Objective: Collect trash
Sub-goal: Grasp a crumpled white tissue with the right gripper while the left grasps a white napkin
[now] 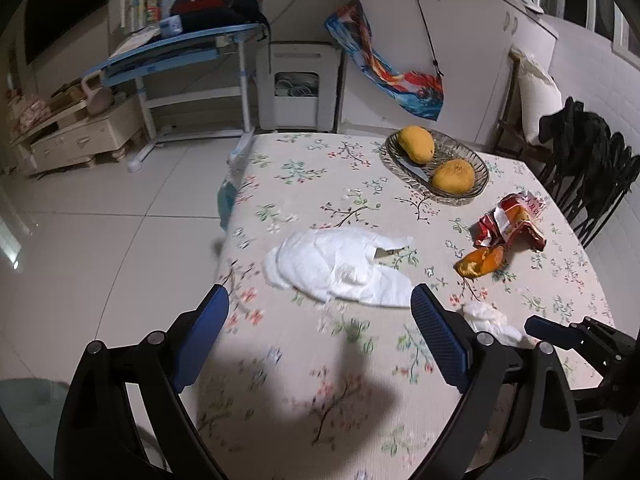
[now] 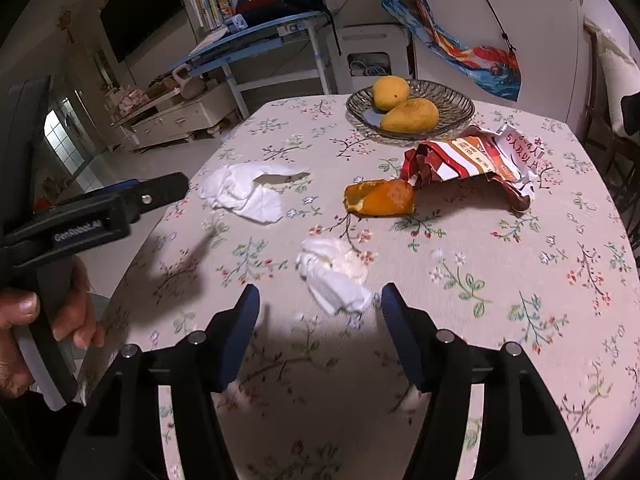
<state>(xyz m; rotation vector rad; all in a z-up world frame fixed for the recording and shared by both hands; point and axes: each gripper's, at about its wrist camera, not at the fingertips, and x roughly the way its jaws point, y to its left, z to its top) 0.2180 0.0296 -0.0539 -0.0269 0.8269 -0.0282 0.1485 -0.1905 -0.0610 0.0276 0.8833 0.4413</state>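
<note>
A small crumpled tissue (image 2: 334, 276) lies on the flowery table (image 2: 500, 280), just ahead of my right gripper (image 2: 320, 300), whose fingers are spread wide. A big white tissue (image 1: 336, 266) lies just ahead of my left gripper (image 1: 320, 300), also wide and holding nothing. Farther off sit an orange peel (image 2: 380, 198) and a red wrapper (image 2: 472, 160).

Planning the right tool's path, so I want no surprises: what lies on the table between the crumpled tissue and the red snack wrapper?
In the right wrist view, an orange peel lies between the crumpled tissue and the red snack wrapper; otherwise only bare floral tablecloth.
</note>
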